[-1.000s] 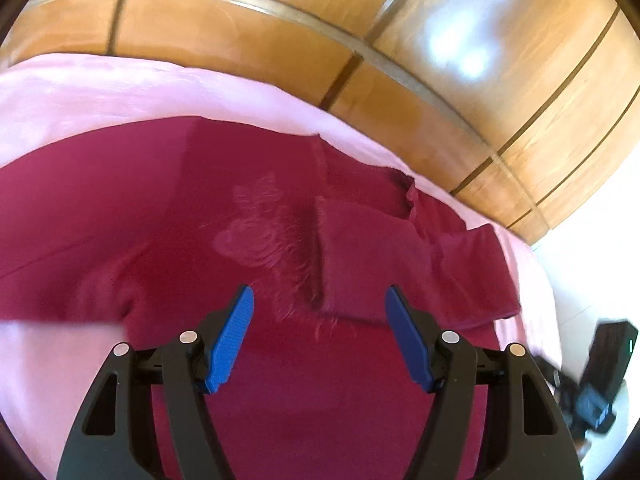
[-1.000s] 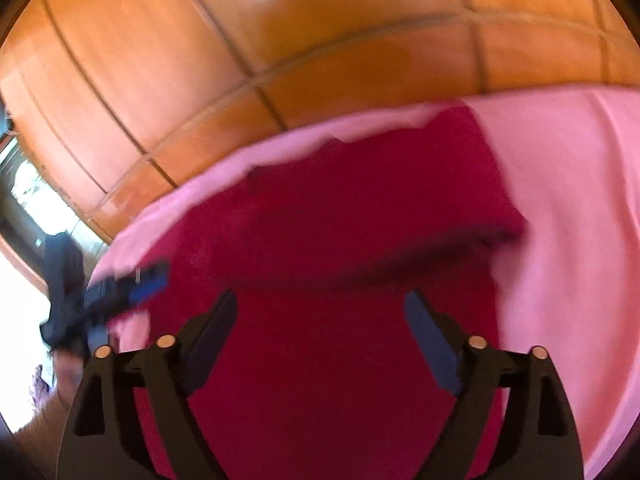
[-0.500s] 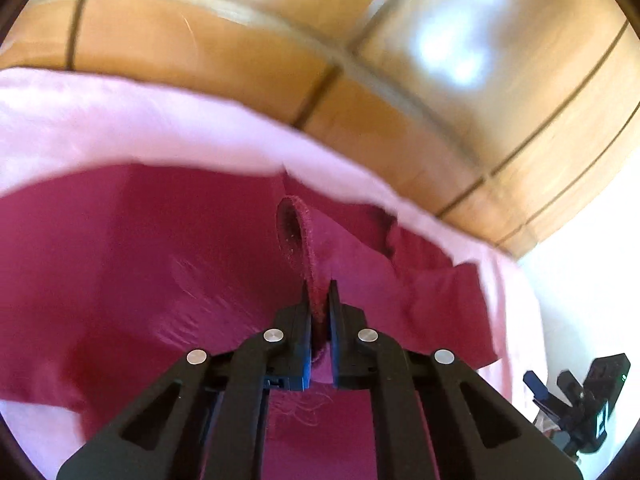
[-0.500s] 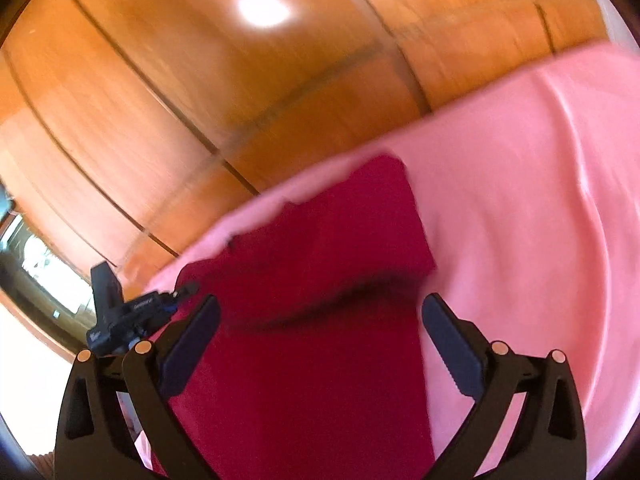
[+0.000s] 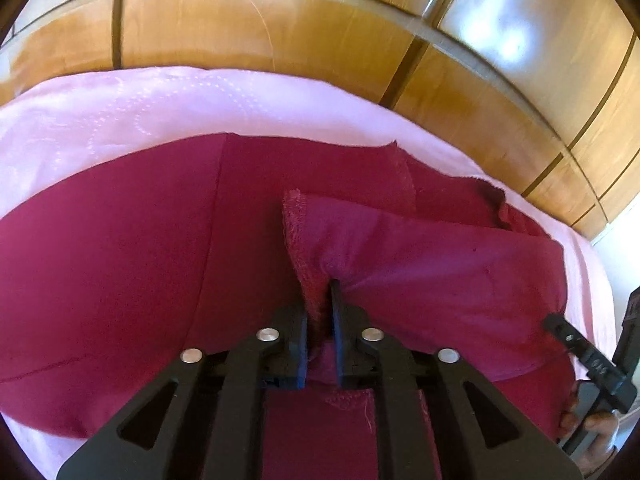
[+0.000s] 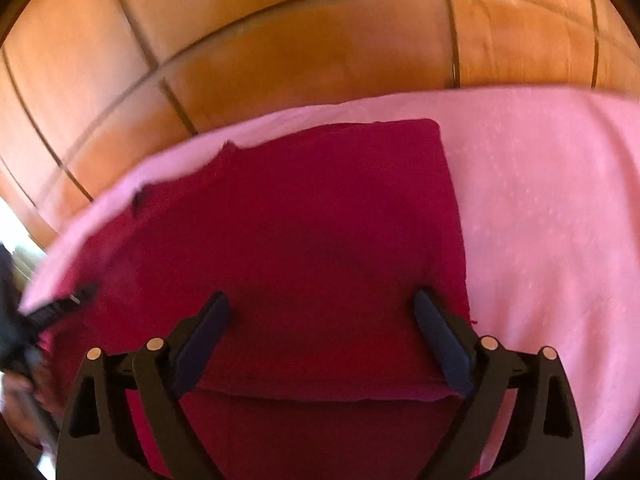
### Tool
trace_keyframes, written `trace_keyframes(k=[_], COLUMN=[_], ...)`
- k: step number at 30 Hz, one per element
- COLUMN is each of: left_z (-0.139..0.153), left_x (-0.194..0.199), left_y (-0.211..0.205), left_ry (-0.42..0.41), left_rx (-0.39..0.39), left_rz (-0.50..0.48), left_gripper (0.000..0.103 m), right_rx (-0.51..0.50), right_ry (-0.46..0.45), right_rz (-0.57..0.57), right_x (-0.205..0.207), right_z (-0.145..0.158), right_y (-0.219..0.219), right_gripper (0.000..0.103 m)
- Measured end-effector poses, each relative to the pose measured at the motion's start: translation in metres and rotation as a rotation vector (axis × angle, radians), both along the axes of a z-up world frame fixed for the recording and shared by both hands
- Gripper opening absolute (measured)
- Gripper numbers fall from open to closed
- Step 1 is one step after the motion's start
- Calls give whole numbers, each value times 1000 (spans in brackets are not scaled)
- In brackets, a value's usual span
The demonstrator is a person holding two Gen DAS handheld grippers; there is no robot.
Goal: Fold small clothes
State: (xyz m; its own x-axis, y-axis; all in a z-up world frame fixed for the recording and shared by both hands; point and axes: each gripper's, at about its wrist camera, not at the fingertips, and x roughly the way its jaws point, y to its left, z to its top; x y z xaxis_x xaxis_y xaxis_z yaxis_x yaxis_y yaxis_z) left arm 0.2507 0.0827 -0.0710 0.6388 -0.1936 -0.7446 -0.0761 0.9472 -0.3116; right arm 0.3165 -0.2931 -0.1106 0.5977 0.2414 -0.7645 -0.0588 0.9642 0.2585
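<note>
A dark red garment point(image 5: 120, 260) lies spread on a pink bedsheet point(image 5: 160, 108). My left gripper point(image 5: 319, 300) pinches a raised, stitched edge of its folded flap point(image 5: 440, 272); fabric fills the narrow gap while the jaws are opening slightly. In the right wrist view, my right gripper point(image 6: 322, 300) stands open just above the garment point(image 6: 320, 200), near a folded edge, with nothing pinched between its blue pads point(image 6: 436, 336). The right gripper's tip point(image 5: 580, 352) also shows at the left wrist view's right edge, held by a hand point(image 5: 592, 428).
Glossy wooden wardrobe doors point(image 5: 280, 20) rise behind the bed's far edge. Bare pink sheet point(image 6: 540, 220) stretches to the right of the garment. The left gripper point(image 6: 60, 304) appears blurred at the left edge of the right wrist view.
My left gripper went from wide open to closed on the flap's edge and drew it up. My right gripper swung right, then back over the garment and lower.
</note>
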Motion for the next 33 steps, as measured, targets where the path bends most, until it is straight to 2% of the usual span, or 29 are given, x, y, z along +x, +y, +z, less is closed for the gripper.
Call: trace_keyframes(k=[2, 4, 6, 8, 12, 16, 19, 21, 23, 25, 27, 28, 30, 32, 33], left_z=[8, 18, 23, 24, 25, 15, 5, 1, 0, -1, -6, -9, -15, -18, -19], left_x=[-15, -37, -62, -88, -137, -185, -219, -240, -258, -270, -275, -275, -263, -253, -248], left_y=[8, 23, 44, 71, 120, 182, 233, 267, 296, 322, 341, 347, 353, 359, 360], left_ry=[-14, -44, -68, -68, -72, -40, -19, -26, -42, -45, -48, -40, -26, -13, -8], left_rx=[-9, -32, -90, -164, -176, -194, -242, -276, -272, -252, -288, -297, -309, -302, -298], left_rz=[29, 80, 138, 168, 259, 415, 587, 683, 778, 872, 909, 921, 921, 916, 910], left_gripper=[48, 62, 63, 63, 63, 63, 63, 56, 56, 56, 53, 43, 34, 15, 10], right_rx=[-32, -78, -53, -28, -21, -110, -202, -186, -159, -176, -189, -186, -187, -186, -186], right_ry=[5, 3, -46, -48, -24, -10, -34, -30, -20, -22, -24, -28, -38, -42, -42], right_rz=[-3, -6, -2, 16, 57, 96, 92, 69, 55, 56, 58, 57, 56, 56, 56], right_x=[-2, -11, -35, -57, -98, -125, -137, -139, -138, -138, -138, -139, -141, -141, -141], right_z=[3, 13, 29, 37, 31, 16, 5, 0, -3, -2, -2, -2, -1, -1, -1], right_y=[0, 5, 5, 11, 28, 51, 62, 61, 57, 60, 62, 62, 63, 64, 64], right_gripper=[96, 98, 101, 101, 101, 101, 101, 101, 101, 101, 101, 101, 101, 101, 101])
